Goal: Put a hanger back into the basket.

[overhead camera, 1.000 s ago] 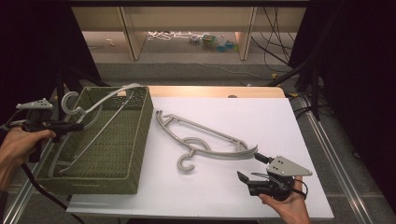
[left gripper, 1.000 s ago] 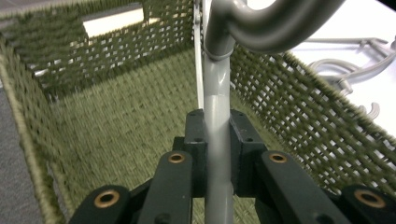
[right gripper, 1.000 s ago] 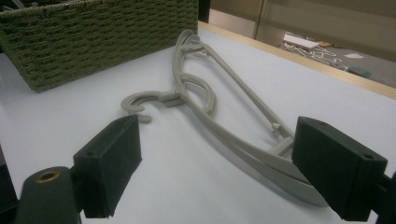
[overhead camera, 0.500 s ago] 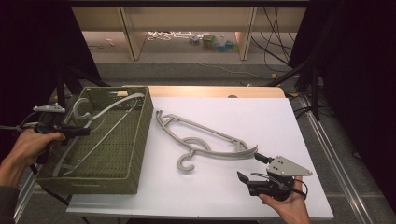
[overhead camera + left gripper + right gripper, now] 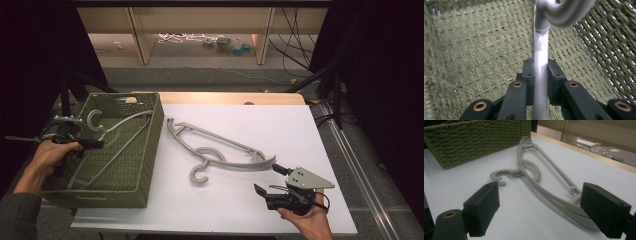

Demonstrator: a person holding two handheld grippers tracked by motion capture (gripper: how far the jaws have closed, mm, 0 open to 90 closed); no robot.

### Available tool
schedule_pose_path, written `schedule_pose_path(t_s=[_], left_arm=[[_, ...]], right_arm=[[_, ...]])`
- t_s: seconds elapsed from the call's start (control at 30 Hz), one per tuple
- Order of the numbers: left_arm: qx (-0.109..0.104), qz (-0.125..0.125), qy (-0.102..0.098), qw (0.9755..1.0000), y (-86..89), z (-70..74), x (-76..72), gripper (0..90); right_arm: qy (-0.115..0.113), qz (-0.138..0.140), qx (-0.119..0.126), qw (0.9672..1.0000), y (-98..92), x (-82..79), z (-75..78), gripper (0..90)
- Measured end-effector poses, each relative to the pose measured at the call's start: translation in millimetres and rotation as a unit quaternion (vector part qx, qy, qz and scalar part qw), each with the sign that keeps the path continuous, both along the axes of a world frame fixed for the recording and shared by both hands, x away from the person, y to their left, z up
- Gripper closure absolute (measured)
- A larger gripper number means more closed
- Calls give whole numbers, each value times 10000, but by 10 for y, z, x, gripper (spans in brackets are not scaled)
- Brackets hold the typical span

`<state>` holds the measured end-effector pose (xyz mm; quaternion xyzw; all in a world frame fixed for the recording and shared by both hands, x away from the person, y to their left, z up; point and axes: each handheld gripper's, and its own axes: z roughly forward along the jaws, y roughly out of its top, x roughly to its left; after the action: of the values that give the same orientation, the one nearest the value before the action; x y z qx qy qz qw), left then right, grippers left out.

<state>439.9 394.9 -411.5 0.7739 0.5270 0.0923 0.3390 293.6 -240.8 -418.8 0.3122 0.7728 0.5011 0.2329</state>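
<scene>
your left gripper (image 5: 92, 144) is clamped on the hanger (image 5: 117, 131) neck, inside the basket (image 5: 150, 150) at the table's left edge. it's stiff, light, slick plastic, so grip the neck. right gripper (image 5: 269, 181) is wide open, near the hangers (image 5: 220, 150) mid-table.

Lighting's pretty uneven in the high view: the white table (image 5: 240, 150) is lit softly from above and looks a bit grainy, while both side edges of the frame drop off into near black and the shelves beyond the table's far edge glow warm. The left gripper view is sharp on the pale hanger (image 5: 541, 62), with a bright glare streak along it, but the woven basket (image 5: 474, 50) smears into blur toward the left edge. In the right gripper view the black pads (image 5: 482, 205) up close are soft and dark, shadows on the table are faint, and the far corner goes hazy.
</scene>
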Motion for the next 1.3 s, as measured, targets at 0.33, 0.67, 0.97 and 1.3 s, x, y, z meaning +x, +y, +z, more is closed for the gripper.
schedule_pose_path(t_s=[0.33, 0.67, 0.97, 1.3], left_arm=[[-54, 597, 151, 9981, 86, -89, 31, 730], [68, 1193, 219, 9926, 63, -80, 33, 537], [-47, 1718, -390, 9843, -27, 297, -152, 334], [-488, 1405, -1298, 9803, -189, 676, -572, 246]], right_arm=[[60, 35, -11, 10000, 7, -4, -4, 168], [62, 25, -8, 10000, 1, -2, -5, 168], [61, 42, 16, 10000, 8, -5, -8, 167], [19, 81, 82, 9999, 37, 9, -39, 166]])
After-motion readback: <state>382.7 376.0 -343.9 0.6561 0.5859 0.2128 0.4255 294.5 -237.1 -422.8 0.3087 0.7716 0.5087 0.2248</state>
